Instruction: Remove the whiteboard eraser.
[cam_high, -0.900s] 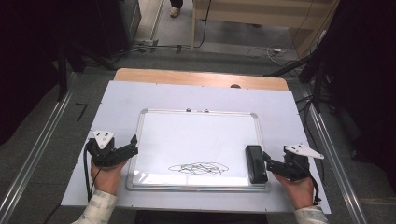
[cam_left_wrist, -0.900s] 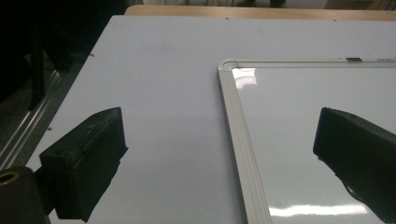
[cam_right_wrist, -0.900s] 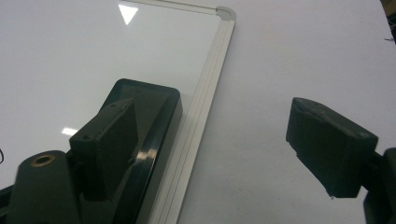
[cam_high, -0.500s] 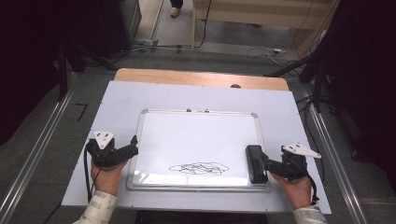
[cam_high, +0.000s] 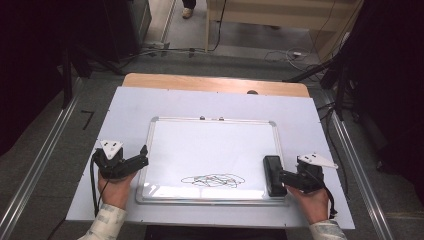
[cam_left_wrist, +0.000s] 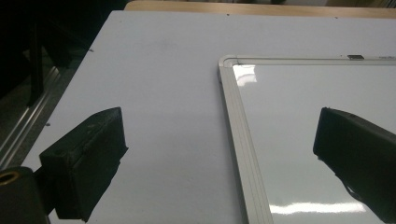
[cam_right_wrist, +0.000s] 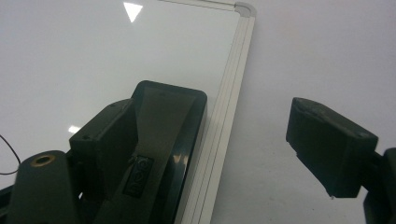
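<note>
- The left hand (cam_high: 116, 187) came in at the lower left of the high view, in a pale patterned sleeve (cam_high: 104, 224), and gripped the left gripper (cam_high: 141, 157) from below.
- The left gripper pointed toward the right of the frame; in its own view its jaws stood wide apart, one at the lower left, one at the right edge, with nothing between them.
- The right hand (cam_high: 311, 204) came in at the lower right and held the right gripper (cam_high: 276, 176), which pointed left.
- In the right gripper view the jaws were spread wide, not closed on anything.
</note>
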